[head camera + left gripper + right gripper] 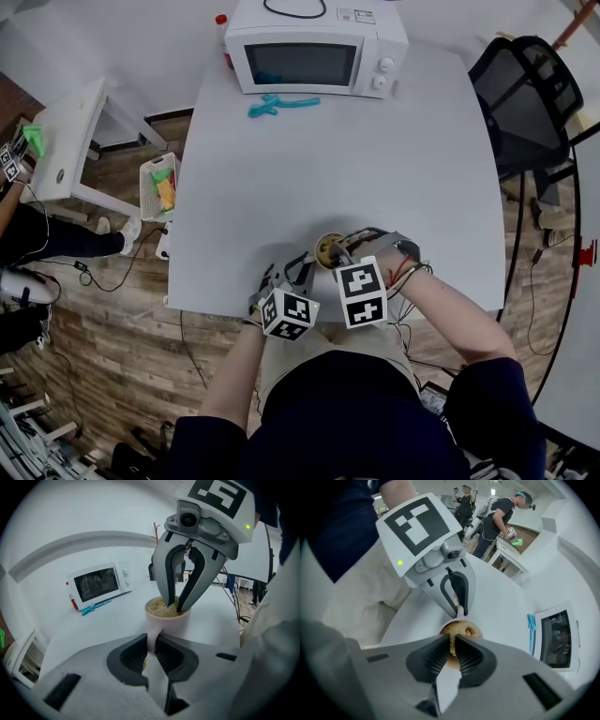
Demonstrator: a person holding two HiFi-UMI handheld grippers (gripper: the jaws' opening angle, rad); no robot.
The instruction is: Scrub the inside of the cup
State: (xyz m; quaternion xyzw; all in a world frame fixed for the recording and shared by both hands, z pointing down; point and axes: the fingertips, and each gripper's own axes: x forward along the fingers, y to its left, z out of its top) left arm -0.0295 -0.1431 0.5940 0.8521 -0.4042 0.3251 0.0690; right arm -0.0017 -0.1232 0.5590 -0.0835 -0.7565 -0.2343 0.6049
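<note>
A pale cup (328, 249) stands near the front edge of the white table (337, 159). My left gripper (151, 644) is shut on the cup's handle (152, 637), holding the cup (168, 620) upright. A straw-coloured fibrous scrubber (161, 609) fills the cup's mouth. My right gripper (452, 644) points steeply down into the cup, its jaws shut on the scrubber (466, 631). In the left gripper view the right gripper's fingertips (169, 597) dip below the rim. The cup's inside wall is hidden by the scrubber.
A white microwave (314, 47) stands at the table's far edge with a teal brush (281, 105) before it and a red-capped bottle (222, 23) beside it. A black office chair (525, 94) is at the right; a white side table (66, 141) and basket (159, 183) are at the left.
</note>
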